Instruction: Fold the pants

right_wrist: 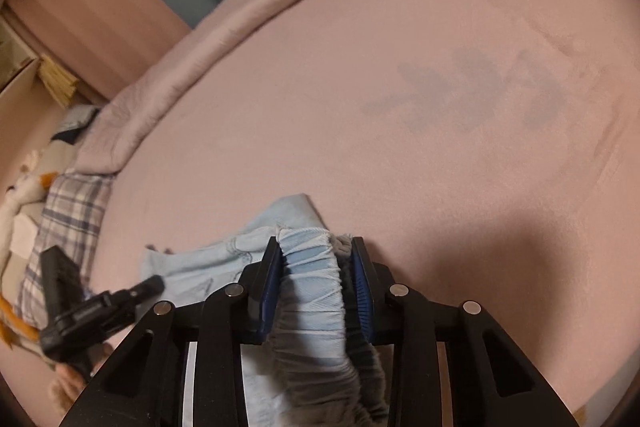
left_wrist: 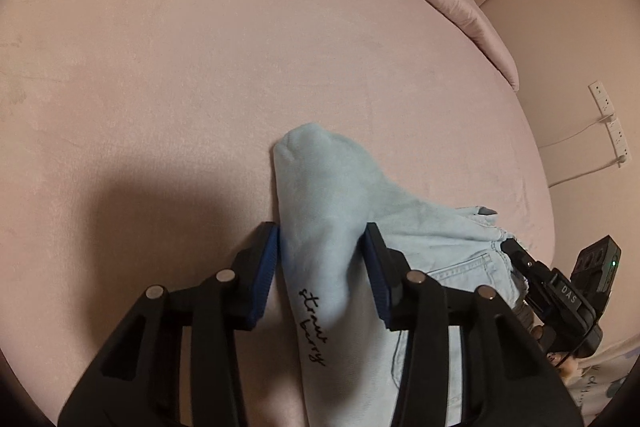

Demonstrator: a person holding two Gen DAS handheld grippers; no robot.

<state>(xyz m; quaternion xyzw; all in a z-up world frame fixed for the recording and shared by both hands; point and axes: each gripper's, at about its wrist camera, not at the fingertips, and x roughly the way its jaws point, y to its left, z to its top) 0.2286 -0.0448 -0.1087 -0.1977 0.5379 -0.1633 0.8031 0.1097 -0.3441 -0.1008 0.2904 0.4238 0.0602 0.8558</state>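
A: Two grippers, both on the pants [left_wrist: 320, 195]. Your left gripper [left_wrist: 322, 259] has its blue pads [left_wrist: 266, 267] closed partway on a bunched light-blue fold with black script on it. Fabric fills the gap and touches both pads.

B: And your right?

A: Right gripper [right_wrist: 318, 279] is pinched on the gathered elastic waistband [right_wrist: 312, 291]. Pads [right_wrist: 362, 291] narrow, band squeezed between them and hanging down below the fingers.

B: Where do the pants sit?

A: On the pink bed [left_wrist: 200, 67], near your edge of it. Part lifted in the two grips, the rest crumpled on the sheet between them. A denim pocket [left_wrist: 460, 267] shows just right of your left fingers.

B: Can you see each tool from the other?

A: Yes. Your right one [left_wrist: 560, 291] sits low right in the left view; the left one [right_wrist: 92, 307] low left in the right view. Both views show a folded pink blanket [right_wrist: 240, 15] along the far edge. Plaid cloth [right_wrist: 68, 223] off the bed's left side.
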